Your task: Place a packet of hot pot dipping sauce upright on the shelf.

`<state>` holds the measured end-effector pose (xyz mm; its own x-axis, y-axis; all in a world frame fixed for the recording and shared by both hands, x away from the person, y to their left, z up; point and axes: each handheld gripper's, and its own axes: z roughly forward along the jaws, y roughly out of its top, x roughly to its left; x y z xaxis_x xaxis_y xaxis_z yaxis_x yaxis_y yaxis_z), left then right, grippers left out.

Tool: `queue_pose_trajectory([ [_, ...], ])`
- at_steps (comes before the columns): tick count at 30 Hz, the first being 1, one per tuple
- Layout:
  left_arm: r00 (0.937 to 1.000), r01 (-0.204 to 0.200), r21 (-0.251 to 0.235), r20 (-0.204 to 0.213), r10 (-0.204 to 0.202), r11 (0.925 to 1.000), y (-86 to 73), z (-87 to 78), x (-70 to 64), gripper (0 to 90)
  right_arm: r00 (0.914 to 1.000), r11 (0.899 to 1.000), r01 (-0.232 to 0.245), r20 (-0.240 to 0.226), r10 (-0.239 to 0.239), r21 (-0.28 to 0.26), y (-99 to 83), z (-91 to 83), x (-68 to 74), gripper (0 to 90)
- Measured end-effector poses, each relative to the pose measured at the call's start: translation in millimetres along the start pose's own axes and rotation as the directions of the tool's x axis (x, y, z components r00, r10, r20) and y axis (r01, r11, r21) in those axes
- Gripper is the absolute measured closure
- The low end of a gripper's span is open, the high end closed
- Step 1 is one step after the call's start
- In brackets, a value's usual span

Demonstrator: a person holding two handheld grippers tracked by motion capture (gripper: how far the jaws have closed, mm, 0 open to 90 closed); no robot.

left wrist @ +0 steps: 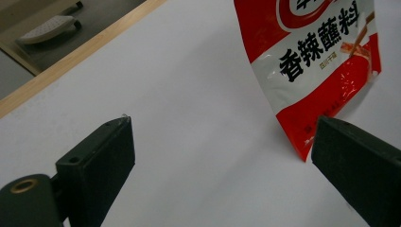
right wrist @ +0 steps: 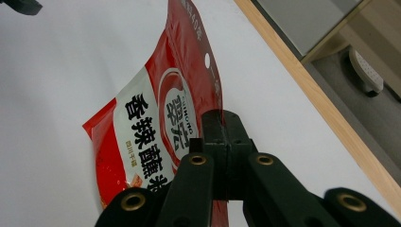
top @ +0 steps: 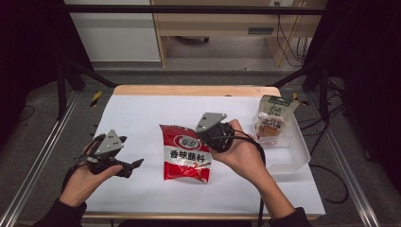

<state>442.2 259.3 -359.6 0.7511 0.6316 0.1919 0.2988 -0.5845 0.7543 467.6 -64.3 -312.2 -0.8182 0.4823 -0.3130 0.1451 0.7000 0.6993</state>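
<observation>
Now: red pouch (top: 186,152) lengthwise toward far edge | right tool (top: 206,133) pinching it | left tool (top: 137,164) wide.

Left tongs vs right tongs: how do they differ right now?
The left tongs stand open with bare table between the jaws; the right tongs are shut on the edge of the red packet. The left tongs sit apart from the packet, at its left side; the right tongs touch it at its right edge. Both are black, hand-held and carry a grey three-cornered plate.
</observation>
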Motion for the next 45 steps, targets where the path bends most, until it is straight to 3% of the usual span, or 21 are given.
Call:
queue_pose_trajectory([
  [7,0.9976,-0.033,-0.003,0.061,0.033,0.9995,14.4,2.3,0.1,4.9,0.9983,0.998,0.055,-0.019,-0.055,-0.001,11.1,2.9,5.2,90.0],
  [9,0.9967,-0.065,0.001,0.049,0.065,0.9979,18.8,2.6,-0.3,5.0,0.9973,0.998,0.070,-0.022,-0.070,0.002,13.3,3.4,6.9,90.0],
  [12,0.9939,-0.092,0.007,0.061,0.092,0.9957,25.7,2.2,-1.9,5.5,0.9964,0.997,0.082,-0.023,-0.082,-0.005,16.7,3.9,8.9,90.0],
  [18,0.9925,-0.104,-0.004,0.064,0.104,0.9946,36.1,2.5,-3.6,6.2,0.9940,0.994,0.104,-0.031,-0.105,-0.020,24.4,2.2,11.9,90.0],
  [25,0.9876,-0.133,-0.025,0.082,0.134,0.9909,43.9,0.5,-4.6,18.8,0.9896,0.990,0.137,-0.039,-0.138,-0.032,31.4,-1.9,17.6,90.0],
  [31,0.9860,-0.137,-0.018,0.093,0.138,0.9904,46.9,1.0,-4.0,27.4,0.9887,0.989,0.142,-0.042,-0.144,-0.043,35.0,-3.6,20.2,90.0],
  [36,0.9854,-0.134,-0.042,0.101,0.137,0.9901,47.2,1.1,-1.1,34.0,0.9869,0.987,0.152,-0.048,-0.154,-0.049,37.5,-4.9,22.6,90.0],
  [45,0.9785,-0.151,-0.019,0.139,0.152,0.9883,47.4,8.4,0.4,47.3,0.9838,0.985,0.167,-0.058,-0.170,-0.052,41.9,-7.2,26.2,90.0],
])
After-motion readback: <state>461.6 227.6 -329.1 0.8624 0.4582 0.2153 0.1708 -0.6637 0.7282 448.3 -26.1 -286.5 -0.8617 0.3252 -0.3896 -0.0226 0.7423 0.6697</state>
